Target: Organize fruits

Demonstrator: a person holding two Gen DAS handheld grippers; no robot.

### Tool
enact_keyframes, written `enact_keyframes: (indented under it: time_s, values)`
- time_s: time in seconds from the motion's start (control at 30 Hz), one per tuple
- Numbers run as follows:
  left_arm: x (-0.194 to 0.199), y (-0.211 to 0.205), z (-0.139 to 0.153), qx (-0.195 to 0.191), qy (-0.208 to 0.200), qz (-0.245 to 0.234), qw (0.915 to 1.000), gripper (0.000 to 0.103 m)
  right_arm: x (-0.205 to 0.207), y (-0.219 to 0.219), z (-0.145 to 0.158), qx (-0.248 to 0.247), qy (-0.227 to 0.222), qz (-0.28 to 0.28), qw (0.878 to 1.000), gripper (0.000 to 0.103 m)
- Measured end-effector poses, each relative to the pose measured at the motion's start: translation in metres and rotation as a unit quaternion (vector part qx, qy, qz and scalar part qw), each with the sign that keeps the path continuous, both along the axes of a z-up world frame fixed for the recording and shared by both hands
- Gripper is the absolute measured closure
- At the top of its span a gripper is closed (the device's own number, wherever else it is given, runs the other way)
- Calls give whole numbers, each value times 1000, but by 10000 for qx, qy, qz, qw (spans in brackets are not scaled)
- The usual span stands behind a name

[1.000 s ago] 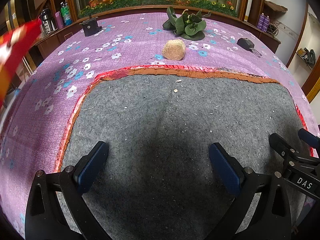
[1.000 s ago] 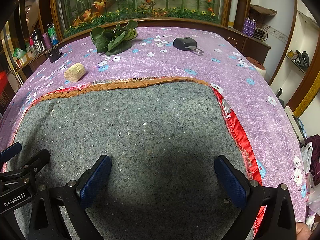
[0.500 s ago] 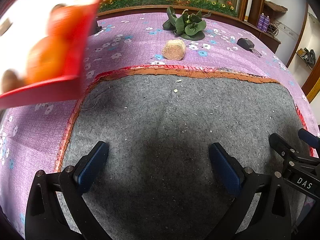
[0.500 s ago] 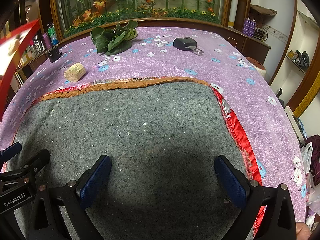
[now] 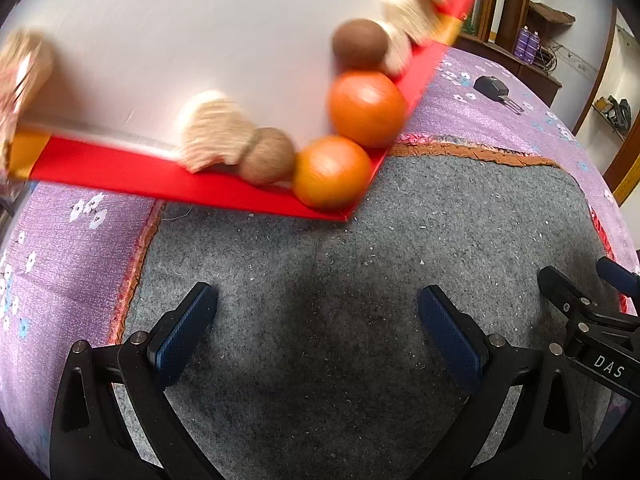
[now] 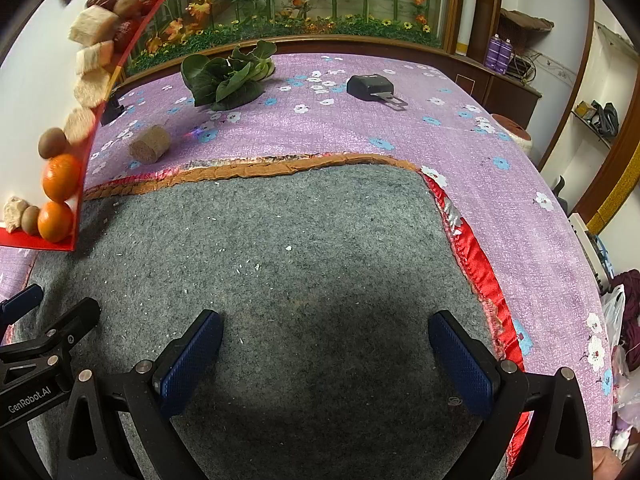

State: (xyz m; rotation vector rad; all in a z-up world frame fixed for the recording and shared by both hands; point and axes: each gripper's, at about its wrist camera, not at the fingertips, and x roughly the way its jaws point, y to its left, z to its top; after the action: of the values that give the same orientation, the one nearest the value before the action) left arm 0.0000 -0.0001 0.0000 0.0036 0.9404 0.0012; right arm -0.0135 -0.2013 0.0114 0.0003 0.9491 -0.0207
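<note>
A white tray with a red rim hangs tilted over the far left corner of the grey felt mat, its lower corner close to the felt. Two oranges, brown kiwis and beige chunks crowd against that rim, blurred. The right wrist view shows the same tray at far left, with oranges, a kiwi and dark red fruits higher up. My left gripper is open and holds nothing. My right gripper is likewise open over bare felt.
The mat lies on a purple flowered cloth. A beige roll, a leafy green vegetable and a black device sit beyond the mat. The table drops off at the right edge.
The tray of fruit has swept in from the left and now fills the upper left of the left wrist view. Neither gripper has moved.
</note>
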Motion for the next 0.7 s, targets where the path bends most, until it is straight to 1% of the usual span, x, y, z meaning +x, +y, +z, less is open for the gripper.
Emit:
enact_keyframes:
  time_s: [0.37, 0.67, 0.7]
  values:
    - [0, 0, 0, 11, 5, 0, 10000, 0, 0, 0, 0, -1, -1, 0, 10000, 0]
    - [1, 2, -8, 4, 3, -2, 10000, 0, 3, -2, -1, -1, -4, -3, 10000, 0]
    - [1, 0, -4, 3, 3, -2, 10000, 0, 2, -2, -1, -2, -4, -3, 10000, 0]
